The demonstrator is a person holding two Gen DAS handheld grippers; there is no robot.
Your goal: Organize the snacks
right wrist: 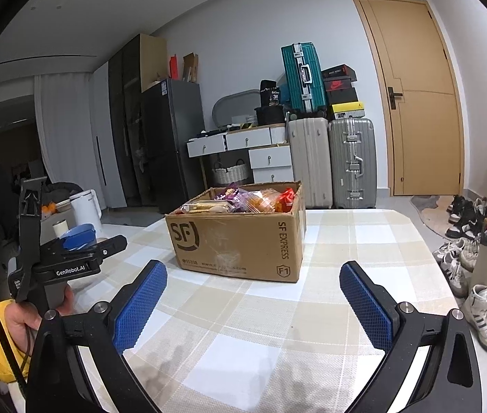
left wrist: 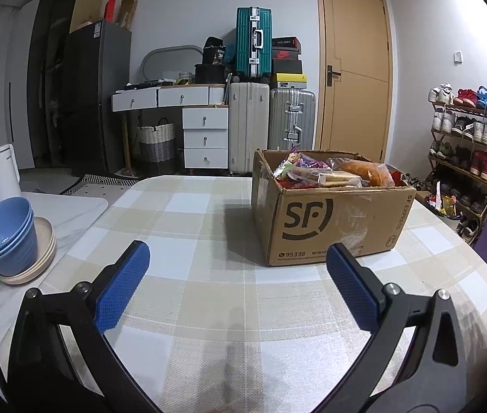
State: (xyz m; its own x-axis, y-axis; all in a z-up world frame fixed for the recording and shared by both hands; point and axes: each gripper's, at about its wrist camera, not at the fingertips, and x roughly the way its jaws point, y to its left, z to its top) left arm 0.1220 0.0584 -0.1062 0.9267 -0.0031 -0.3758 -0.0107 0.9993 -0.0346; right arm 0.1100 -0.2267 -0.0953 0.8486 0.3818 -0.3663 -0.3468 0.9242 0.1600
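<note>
A brown SF Express cardboard box (left wrist: pixel 333 220) stands on the checked tablecloth (left wrist: pixel 192 227), filled with packaged snacks (left wrist: pixel 333 172). In the right wrist view the box (right wrist: pixel 240 237) sits ahead, snacks (right wrist: pixel 243 199) showing at its top. My left gripper (left wrist: pixel 238 261) is open and empty above the table, short of the box and to its left. My right gripper (right wrist: pixel 254 282) is open and empty, just in front of the box. The left gripper's body (right wrist: pixel 68 258) shows at the left of the right wrist view, held in a hand.
Stacked blue bowls (left wrist: pixel 6 234) on beige plates sit at the table's left, by a white kettle (left wrist: pixel 0 172). A shoe rack (left wrist: pixel 464 144) and shoes on the floor (right wrist: pixel 477 275) lie right. Suitcases (left wrist: pixel 271 120), drawers and a door stand behind.
</note>
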